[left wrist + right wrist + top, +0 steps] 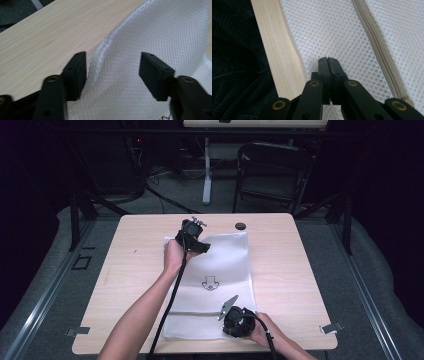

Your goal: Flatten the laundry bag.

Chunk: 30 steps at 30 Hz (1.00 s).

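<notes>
A white mesh bag lies flat on the wooden table, with a small black emblem printed at its middle. My left gripper is over the bag's far left corner. In the left gripper view it stands open, a raised fold of the mesh between the jaws and the pads not pressing it. My right gripper is at the bag's near right edge. Its jaws are shut together over the mesh, beside the tan zipper; I cannot tell whether any fabric is pinched.
A small dark round object lies on the table just beyond the bag. Metal clips sit at the near corners. A black folding chair and cables stand behind the table. The table's near edge runs close to my right gripper.
</notes>
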Motion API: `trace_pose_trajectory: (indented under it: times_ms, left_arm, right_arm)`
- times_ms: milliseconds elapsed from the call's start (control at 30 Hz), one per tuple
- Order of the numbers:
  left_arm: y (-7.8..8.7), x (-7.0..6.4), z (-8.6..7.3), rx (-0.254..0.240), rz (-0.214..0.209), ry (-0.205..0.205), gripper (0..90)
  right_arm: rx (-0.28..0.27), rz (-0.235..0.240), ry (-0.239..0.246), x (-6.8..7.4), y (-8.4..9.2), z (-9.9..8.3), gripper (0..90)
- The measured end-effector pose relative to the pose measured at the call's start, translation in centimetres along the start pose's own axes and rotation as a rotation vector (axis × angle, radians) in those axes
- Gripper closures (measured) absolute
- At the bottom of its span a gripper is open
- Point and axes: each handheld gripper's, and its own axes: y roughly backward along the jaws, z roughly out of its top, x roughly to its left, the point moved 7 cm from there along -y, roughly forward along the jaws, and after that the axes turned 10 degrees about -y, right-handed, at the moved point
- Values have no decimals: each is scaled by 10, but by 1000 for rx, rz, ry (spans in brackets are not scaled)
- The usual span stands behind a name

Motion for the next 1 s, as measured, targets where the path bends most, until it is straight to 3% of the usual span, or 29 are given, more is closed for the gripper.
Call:
trace_pose_trajectory:
  times_ms: [33,67,100,167,300,433,567,800,867,900,1000]
  left_arm:
    - [1,0,0,-5,4,4,280]
    - [3,1,1,-11,19,5,280]
    - [6,3,2,-25,46,8,211]
    - [7,3,3,-34,52,10,185]
    - [11,-1,0,-29,12,11,173]
    - [15,-9,-4,-36,-30,2,164]
    - [17,-17,-10,-34,-62,-12,145]
    - [25,-40,-47,-3,-133,-41,120]
    - [25,-43,-53,4,-133,-47,118]
    - [25,-49,-66,10,-147,-46,113]
    - [26,-55,-84,27,-149,-56,110]
  right_arm:
    - [1,-4,0,0,0,0,886]
    - [1,-4,0,0,0,0,886]
    - [2,-4,-2,-1,0,0,881]
    - [8,-4,-5,0,1,0,880]
    - [-4,4,-18,0,0,1,845]
    - [-4,15,-27,-3,2,0,724]
    - [-37,31,-53,-5,7,1,611]
    - [-58,-36,-139,-25,25,-3,423]
    - [-60,-47,-149,-28,27,-4,386]
    - [-89,-46,-169,-33,30,-5,321]
    - [-80,-62,-193,-42,37,-9,240]
